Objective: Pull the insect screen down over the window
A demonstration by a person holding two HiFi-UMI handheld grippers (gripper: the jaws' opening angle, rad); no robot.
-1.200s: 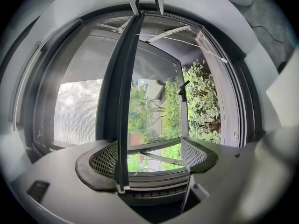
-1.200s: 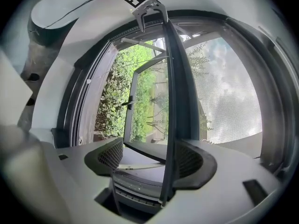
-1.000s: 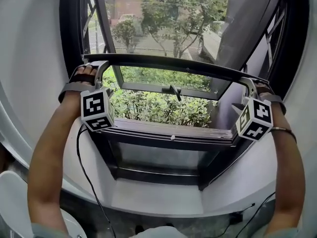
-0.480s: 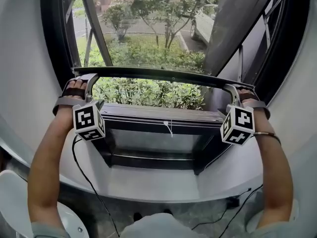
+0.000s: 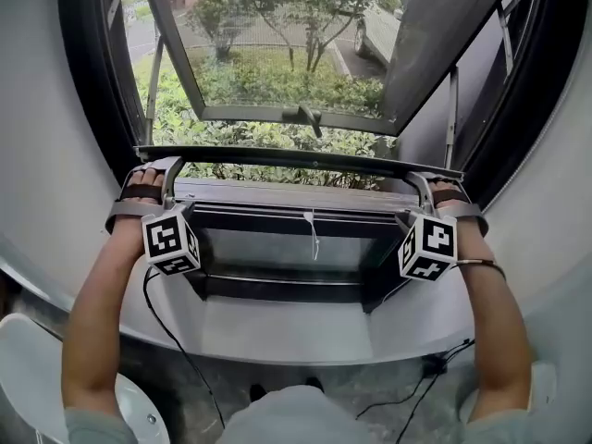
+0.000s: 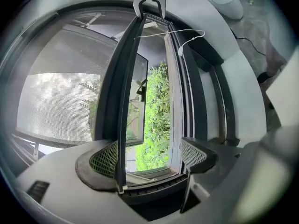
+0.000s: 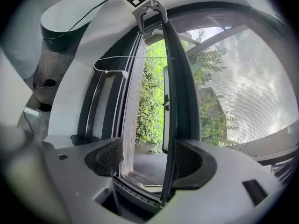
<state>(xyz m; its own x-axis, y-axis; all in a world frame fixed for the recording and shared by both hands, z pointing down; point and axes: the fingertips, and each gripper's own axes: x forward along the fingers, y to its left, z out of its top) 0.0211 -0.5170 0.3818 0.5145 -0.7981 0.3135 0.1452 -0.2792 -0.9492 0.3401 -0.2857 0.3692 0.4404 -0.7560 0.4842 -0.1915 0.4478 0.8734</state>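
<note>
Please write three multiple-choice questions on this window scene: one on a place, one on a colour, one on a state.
1. Where on the screen bar are the left tongs and right tongs? A. middle B. opposite ends C. same end
2. The bar's colour? A. white B. red C. black
3. The left tongs' jaws? A. apart, bar between B. pressed together C. apart, empty
Answers: B, the head view shows one at each end; C, it looks black; A, a gap shows beside the bar.
</note>
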